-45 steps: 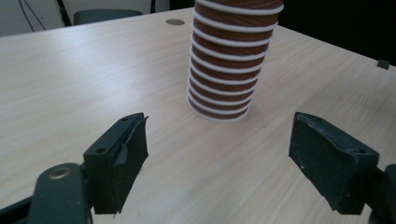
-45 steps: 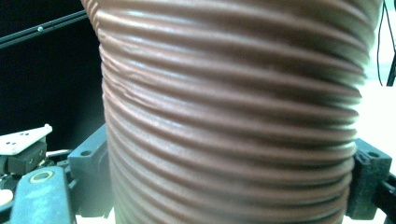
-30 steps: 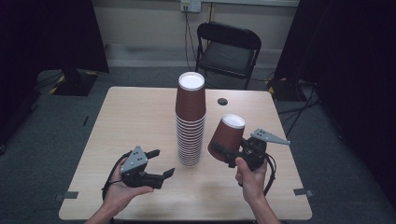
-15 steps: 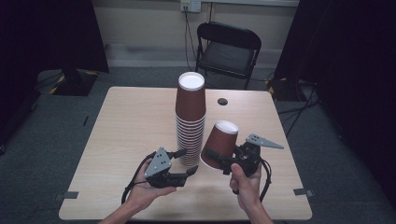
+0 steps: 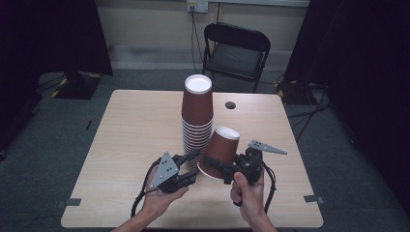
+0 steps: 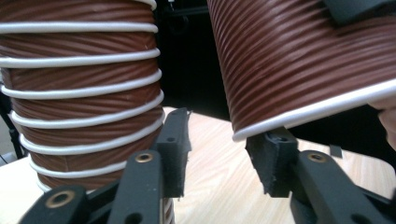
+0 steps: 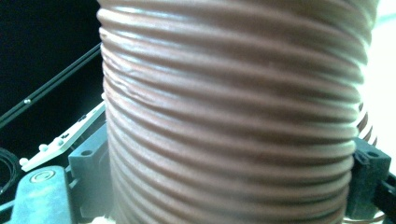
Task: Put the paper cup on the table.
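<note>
- Brown ribbed paper cups stand upside down in a tall stack [image 5: 197, 116] near the middle of the pale wooden surface [image 5: 130, 130] in the high view, white bases up. Your right claw [image 5: 223, 170] pinches a single brown cup [image 5: 220, 152] by its side, lifted and tilted, its white base up and away from you, its rim low toward your left hand. That cup sits just right of the stack's lower part. Your left claw [image 5: 191, 166] points at the stack's foot and the held cup's rim, its jaws spread. A small dark disc [image 5: 230, 105] lies on the surface beyond the stack, and a black folding chair [image 5: 235, 53] stands on the floor behind the far edge.
- In the left gripper view, your left claw [image 6: 217, 154] is spread with nothing between the jaws. The stack [image 6: 79, 93], with its white rims in rings, rises at left, close beside the left jaw; I cannot tell if they touch. The held cup [image 6: 303, 60] hangs at upper right, its white rim just above the right jaw's pad.
- In the right gripper view, the ribbed brown wall of the held cup [image 7: 233, 116] stands between your right claw's jaws, a black pad pressed to it at lower right. The grey plate of your left claw [image 7: 60, 140] shows at lower left.
</note>
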The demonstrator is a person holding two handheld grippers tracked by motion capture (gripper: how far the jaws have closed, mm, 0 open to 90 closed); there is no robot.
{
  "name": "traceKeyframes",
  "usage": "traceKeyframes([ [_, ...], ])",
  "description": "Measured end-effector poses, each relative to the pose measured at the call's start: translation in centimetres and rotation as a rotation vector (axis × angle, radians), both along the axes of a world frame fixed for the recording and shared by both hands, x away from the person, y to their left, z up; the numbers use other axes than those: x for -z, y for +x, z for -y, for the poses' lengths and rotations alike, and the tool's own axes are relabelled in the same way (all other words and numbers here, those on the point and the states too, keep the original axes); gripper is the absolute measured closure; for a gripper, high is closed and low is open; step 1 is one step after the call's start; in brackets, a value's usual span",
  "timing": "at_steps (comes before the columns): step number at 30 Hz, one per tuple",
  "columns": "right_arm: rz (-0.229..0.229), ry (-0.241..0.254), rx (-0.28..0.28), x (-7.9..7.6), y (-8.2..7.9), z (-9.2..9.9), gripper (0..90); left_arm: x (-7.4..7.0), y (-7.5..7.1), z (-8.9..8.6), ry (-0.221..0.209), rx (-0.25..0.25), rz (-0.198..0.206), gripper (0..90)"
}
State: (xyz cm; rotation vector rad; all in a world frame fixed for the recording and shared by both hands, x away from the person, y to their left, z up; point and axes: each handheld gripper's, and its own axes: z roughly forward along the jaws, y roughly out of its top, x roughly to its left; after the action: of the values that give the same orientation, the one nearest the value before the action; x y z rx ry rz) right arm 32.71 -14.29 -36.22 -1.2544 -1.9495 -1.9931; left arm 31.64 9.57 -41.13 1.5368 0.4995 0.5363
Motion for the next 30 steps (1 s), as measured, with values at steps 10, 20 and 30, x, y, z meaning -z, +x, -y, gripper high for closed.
traceKeyframes([
  [10,-0.027,-0.002,-0.036,0.0,-0.5,-1.6,13.7,0.1,-0.6,0.4,-0.027,0.004,0.086,70.5],
  [20,-0.060,-0.014,-0.044,0.6,-0.5,-2.6,13.7,0.2,-0.6,0.3,-0.031,-0.034,0.110,71.7],
  [30,-0.041,-0.015,-0.071,1.2,-0.2,-2.6,11.1,0.3,-0.4,-0.1,-0.035,-0.019,0.091,78.0],
])
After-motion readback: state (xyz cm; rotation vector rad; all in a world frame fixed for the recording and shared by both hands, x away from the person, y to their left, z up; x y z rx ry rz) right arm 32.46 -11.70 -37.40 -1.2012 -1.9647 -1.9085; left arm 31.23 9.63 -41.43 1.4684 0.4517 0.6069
